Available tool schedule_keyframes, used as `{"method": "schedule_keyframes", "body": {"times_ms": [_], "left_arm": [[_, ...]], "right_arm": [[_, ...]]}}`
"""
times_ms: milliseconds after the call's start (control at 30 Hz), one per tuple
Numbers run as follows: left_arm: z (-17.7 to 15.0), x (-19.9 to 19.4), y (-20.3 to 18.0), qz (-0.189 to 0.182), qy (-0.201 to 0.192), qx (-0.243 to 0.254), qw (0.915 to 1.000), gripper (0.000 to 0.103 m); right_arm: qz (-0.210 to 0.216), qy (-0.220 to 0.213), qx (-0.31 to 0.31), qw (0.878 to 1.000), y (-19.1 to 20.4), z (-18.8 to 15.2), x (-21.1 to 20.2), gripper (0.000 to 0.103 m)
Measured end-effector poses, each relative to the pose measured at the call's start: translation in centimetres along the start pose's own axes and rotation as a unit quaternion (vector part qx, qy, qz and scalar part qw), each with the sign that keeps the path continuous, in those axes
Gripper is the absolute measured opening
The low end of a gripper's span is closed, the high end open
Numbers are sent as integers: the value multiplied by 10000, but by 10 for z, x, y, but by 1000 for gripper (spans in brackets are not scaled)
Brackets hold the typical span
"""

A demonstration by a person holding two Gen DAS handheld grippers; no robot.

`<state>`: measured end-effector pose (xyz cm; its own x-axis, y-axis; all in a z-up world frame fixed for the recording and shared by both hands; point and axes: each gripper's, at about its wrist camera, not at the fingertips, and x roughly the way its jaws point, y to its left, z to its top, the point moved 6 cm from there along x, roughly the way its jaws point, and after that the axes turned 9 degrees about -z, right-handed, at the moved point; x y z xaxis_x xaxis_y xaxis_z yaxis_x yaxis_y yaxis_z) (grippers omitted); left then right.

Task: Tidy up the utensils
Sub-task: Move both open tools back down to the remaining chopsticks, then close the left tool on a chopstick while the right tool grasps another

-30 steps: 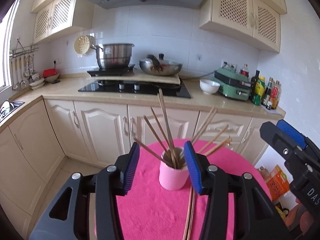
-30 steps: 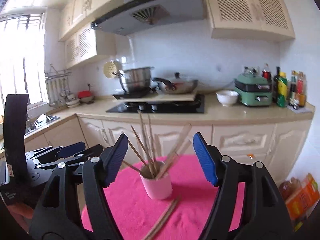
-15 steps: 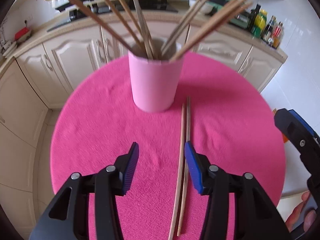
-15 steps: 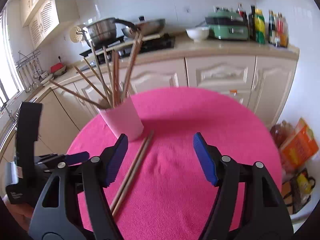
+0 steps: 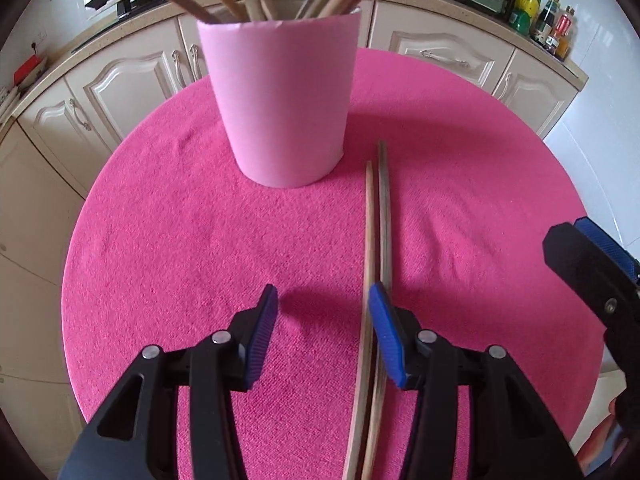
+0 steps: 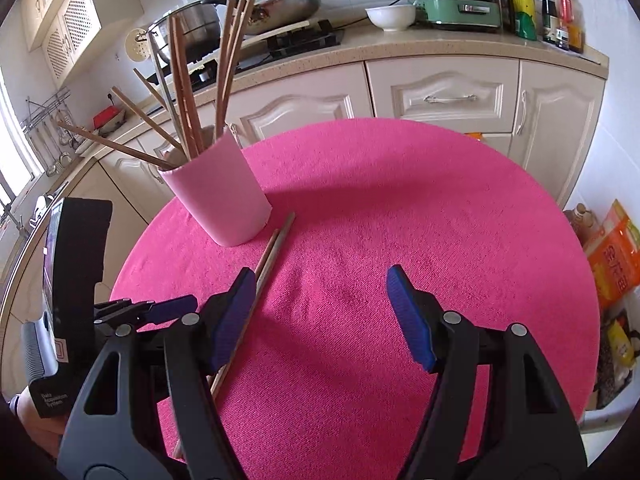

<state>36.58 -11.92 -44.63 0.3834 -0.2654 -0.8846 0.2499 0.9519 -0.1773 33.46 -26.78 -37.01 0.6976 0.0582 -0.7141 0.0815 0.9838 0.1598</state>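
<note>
A pink cup [image 5: 280,96] [image 6: 218,196] with several wooden chopsticks [image 6: 184,92] fanned out of it stands at the far side of a round table under a pink cloth [image 5: 180,240] [image 6: 400,208]. Two loose chopsticks [image 5: 374,236] [image 6: 272,254] lie side by side on the cloth just right of the cup. My left gripper [image 5: 324,304] hangs open low over the cloth; the loose pair runs along the inner side of its right finger. My right gripper [image 6: 320,284] is open wider over bare cloth, the pair passing under its left finger.
Cream kitchen cabinets [image 6: 440,96] and a counter with a hob, pans, a white bowl [image 6: 391,17], a green cooker and bottles lie beyond the table. Orange packets [image 6: 612,256] sit on the floor at the right. The right gripper's tip [image 5: 592,264] shows at the left view's edge.
Both grippers have dropped and tipped downward toward the table, so the cup and loose chopsticks now loom much closer. Their jaw openings look unchanged.
</note>
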Motion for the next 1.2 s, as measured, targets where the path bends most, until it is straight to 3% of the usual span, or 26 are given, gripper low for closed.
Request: {"method": "schedule_keyframes", "body": {"times_ms": [267, 300, 367, 400, 700, 800, 867, 933, 1067, 1200], "left_arm": [[14, 16, -13, 264, 300, 340, 9986, 48], [15, 16, -12, 253, 311, 314, 9987, 45], [18, 16, -10, 136, 309, 170, 9993, 27], [19, 15, -8, 95, 317, 119, 9994, 10], [1, -14, 11, -475, 74, -710, 9963, 7], [-7, -27, 18, -482, -75, -875, 9950, 7], [-11, -37, 26, -384, -232, -982, 9942, 7], [-12, -42, 34, -368, -303, -1168, 9920, 7], [-12, -51, 56, -230, -386, -1377, 9894, 7], [-12, -58, 68, -141, -447, -1469, 9880, 7]], "right_arm": [[-12, 280, 39, 9996, -3, -2, 13, 67], [-16, 303, 45, 9995, -3, -3, 14, 67], [-2, 388, 67, 9992, -3, -3, 16, 67], [23, 464, 100, 9989, -3, -3, 18, 67], [122, 1130, -26, 9935, 19, -4, 42, 67], [225, 1406, -100, 9898, 34, -6, 53, 52], [268, 1566, -148, 9872, 44, -8, 59, 34], [340, 1692, -180, 9848, 56, -8, 64, 33], [320, 1952, -298, 9798, 72, -10, 77, 21], [-75, 2005, -489, 9784, 74, -4, 84, 17]]}}
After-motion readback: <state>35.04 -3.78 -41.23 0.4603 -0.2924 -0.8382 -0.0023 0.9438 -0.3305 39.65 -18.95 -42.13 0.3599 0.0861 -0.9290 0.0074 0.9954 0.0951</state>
